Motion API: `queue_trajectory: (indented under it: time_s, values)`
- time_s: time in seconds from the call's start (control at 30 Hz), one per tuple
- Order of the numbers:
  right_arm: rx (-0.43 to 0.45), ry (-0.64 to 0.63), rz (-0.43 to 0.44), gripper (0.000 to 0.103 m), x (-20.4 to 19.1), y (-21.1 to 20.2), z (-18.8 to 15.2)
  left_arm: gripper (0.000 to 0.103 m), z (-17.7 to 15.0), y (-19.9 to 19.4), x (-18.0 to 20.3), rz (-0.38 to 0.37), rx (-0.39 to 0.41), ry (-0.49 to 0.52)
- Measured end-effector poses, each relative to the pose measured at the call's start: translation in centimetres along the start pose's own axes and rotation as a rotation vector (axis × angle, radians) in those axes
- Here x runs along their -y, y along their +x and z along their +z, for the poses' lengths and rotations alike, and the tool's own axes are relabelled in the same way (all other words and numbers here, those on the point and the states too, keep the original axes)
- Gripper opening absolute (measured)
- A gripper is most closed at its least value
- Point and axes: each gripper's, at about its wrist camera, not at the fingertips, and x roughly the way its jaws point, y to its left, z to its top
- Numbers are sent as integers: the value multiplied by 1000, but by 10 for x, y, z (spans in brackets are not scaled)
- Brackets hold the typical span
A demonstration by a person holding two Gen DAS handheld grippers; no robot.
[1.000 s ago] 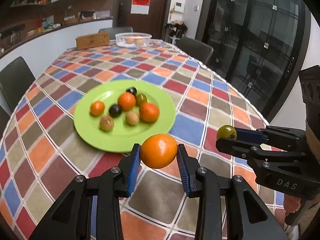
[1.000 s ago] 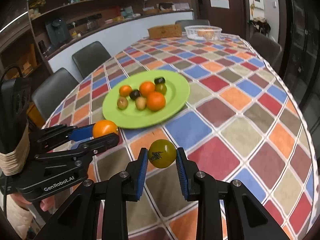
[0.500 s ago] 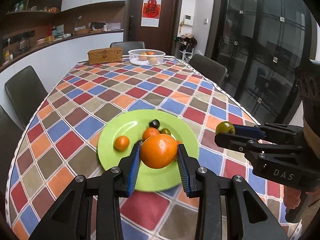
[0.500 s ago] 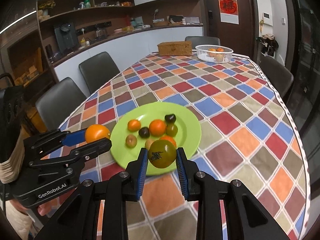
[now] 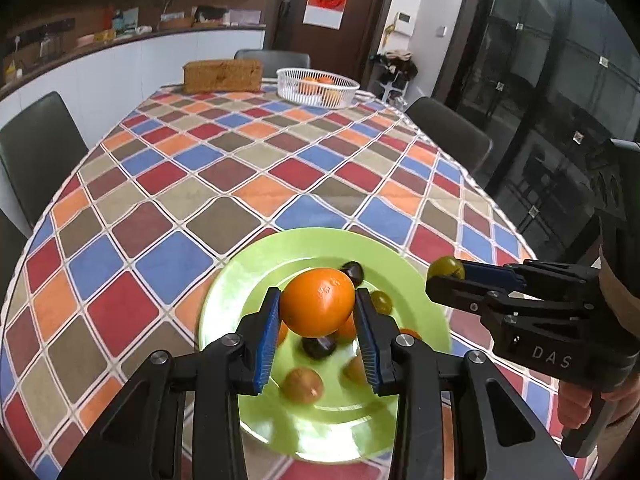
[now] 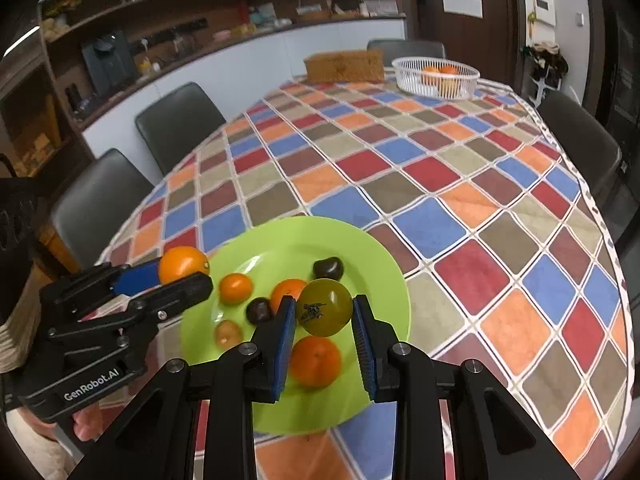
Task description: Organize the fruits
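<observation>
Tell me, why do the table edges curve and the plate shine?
Left wrist view: the fisheye lens bows the table, and lamp glare whitens the green plate's near rim. Right wrist view: same bowing, corners black, fruit under the jaws slightly blurred.

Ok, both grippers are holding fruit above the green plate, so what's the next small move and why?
Probably carry both forward toward the white basket at the table's far end. The left gripper holds an orange, the right gripper a green tomato, both lifted above the plate, and the basket already holds oranges.
</observation>
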Motion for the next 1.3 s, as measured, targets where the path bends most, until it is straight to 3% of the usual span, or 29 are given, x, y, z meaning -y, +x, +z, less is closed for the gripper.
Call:
queue_trajectory:
  time_s: [0.4, 0.5, 0.8, 1.3]
  values:
    - [-77, 19, -2, 30, 14, 43, 8, 36, 4, 52, -12, 24, -114, -13]
    - [-73, 24, -1, 30, 16, 43, 7, 42, 3, 52, -9, 34, -113, 4]
    - [-51, 4, 2, 31, 13, 19, 6, 45, 6, 20, 6, 6, -59, -9]
    - [-1, -70, 10, 35, 8, -47, -5, 49, 1, -44, 52, 74, 23, 44]
